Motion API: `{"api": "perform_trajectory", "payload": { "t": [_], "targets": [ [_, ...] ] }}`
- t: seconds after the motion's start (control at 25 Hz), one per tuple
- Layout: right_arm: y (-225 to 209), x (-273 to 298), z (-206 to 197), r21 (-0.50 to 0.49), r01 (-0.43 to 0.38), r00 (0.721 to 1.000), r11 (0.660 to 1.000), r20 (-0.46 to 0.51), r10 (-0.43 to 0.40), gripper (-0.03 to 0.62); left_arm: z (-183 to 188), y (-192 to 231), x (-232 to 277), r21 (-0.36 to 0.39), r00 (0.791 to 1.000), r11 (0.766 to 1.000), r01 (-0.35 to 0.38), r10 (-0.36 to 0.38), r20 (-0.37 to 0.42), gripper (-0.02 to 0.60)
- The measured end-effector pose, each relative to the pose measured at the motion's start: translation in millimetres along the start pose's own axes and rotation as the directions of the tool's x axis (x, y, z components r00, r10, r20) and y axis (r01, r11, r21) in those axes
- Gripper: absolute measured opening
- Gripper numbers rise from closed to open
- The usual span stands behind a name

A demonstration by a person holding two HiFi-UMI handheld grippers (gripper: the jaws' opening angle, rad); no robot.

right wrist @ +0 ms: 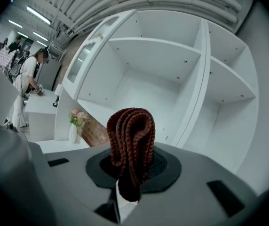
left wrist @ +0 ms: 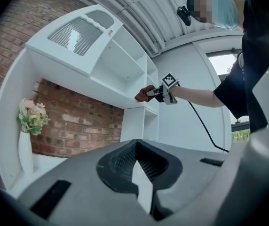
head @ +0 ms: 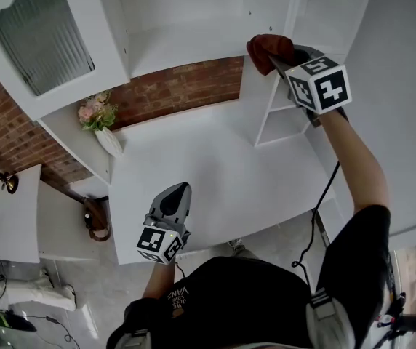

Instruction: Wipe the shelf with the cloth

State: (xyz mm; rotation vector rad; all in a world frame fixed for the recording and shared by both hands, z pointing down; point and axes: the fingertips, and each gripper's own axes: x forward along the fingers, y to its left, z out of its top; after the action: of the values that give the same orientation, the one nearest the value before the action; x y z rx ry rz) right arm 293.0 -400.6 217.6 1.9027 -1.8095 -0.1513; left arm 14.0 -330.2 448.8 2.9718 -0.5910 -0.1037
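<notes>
One white shelf unit with several open compartments stands over one white table. Of the two grippers, only the right gripper is up at the shelf. Its jaws are closed on the one dark red cloth, which is folded and sticks out forward past the tips, with its long axis along the jaws. The cloth is at the front edge of the shelf board, close to the upright divider, but I cannot tell if it really touches. The board runs to the left from there, so I think the wipe must go that way. The left gripper hangs low over the table, well apart from the shelf, its jaws together and holding nothing. One small vase of flowers stands at the left.
</notes>
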Motion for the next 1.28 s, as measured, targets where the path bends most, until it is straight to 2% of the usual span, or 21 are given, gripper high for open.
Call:
{"api": "perform_trajectory", "payload": {
  "t": [0.24, 0.52, 0.76, 0.96, 1.28],
  "targets": [
    [42.1, -24.4, -28.5, 0.145, -0.032, 0.996, 0.989, 0.09, 0.019, 0.069, 3.5, 2.4, -28.2, 0.018, 1.0, 1.0, -0.021, 0.022, -0.012, 0.005],
    [93.8, -46.1, -78.7, 0.244, -0.045, 0.994, 0.969, 0.106, 0.019, 0.069, 2.7, 3.6, -56.2, 0.023, 0.999, 0.999, -0.042, 0.043, -0.023, 0.005],
    [128.2, -67.7, -119.4, 0.382, -0.086, 0.992, 0.92, 0.12, 0.043, 0.069, 0.3, 3.4, -72.7, 0.02, 0.997, 0.997, -0.071, 0.072, -0.036, 0.005],
    [152.2, -78.9, -150.3, 0.398, -0.1, 0.993, 0.912, 0.097, 0.066, 0.069, -1.0, 1.3, -79.3, 0.01, 0.992, 0.993, -0.118, 0.118, -0.033, 0.005],
    [184.1, -103.2, -190.9, 0.396, -0.188, 0.981, 0.899, 0.116, 0.154, 0.069, -10.7, -33.6, -72.0, 0.007, 0.983, 0.983, -0.181, 0.181, -0.039, 0.005]
  ]
}}
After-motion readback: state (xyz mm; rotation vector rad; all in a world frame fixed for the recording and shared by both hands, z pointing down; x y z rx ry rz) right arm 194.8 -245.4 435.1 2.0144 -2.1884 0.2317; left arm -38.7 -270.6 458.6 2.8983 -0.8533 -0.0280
